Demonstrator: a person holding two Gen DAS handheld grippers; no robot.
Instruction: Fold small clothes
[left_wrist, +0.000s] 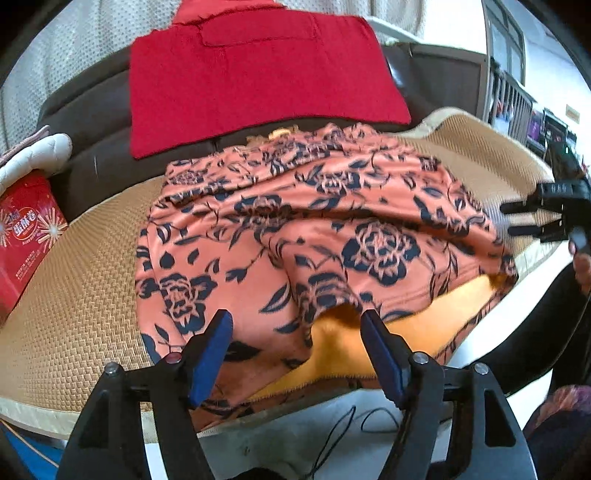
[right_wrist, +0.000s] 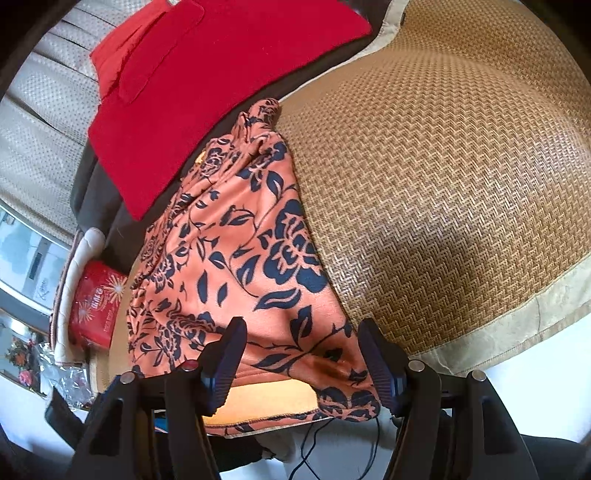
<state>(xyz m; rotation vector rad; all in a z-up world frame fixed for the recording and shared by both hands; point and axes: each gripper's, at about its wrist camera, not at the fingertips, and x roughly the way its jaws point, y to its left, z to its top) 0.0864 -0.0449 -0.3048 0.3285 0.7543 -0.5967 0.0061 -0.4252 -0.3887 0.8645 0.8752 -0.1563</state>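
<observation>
Ok so the floral garment (left_wrist: 295, 229) is sitting mid-frame in the left wrist cam, spread over the woven mat (left_wrist: 85, 288), w/ its near hem hanging toward the bottom edge of the frame and the yellow lining (left_wrist: 406, 332) showing where the hem flips open. Looks like a soft fleecy knit, light, floppy, zero stiffness, so imo it'll sag and drag wherever I don't support it, and the lining side prob grips the mat a bit. Best place to grab is the hem edge/corners near the bottom of frame, pinching both layers together so the lining doesn't peel off separately. Left gripper (left_wrist: 295, 332) has its jaws standing wide apart, nothing pinched; cloth lies under and betw the fingers but the pads aren't pressing on it afaict. Right gripper (right_wrist: 301, 354) same deal in its own cam: jaws wide, straddling the lower corner of the garment, pads off the fabric, so not holding anything. In the left cam the right gripper also shows at the right edge, just beside the garment's side. Long axis: in the right cam it runs from bottom center up toward upper left, narrowing to a bunched end that pts at the red cloth (right_wrist: 207, 92). Red box (left_wrist: 26, 236) sits at left, well apart from the garment.
</observation>
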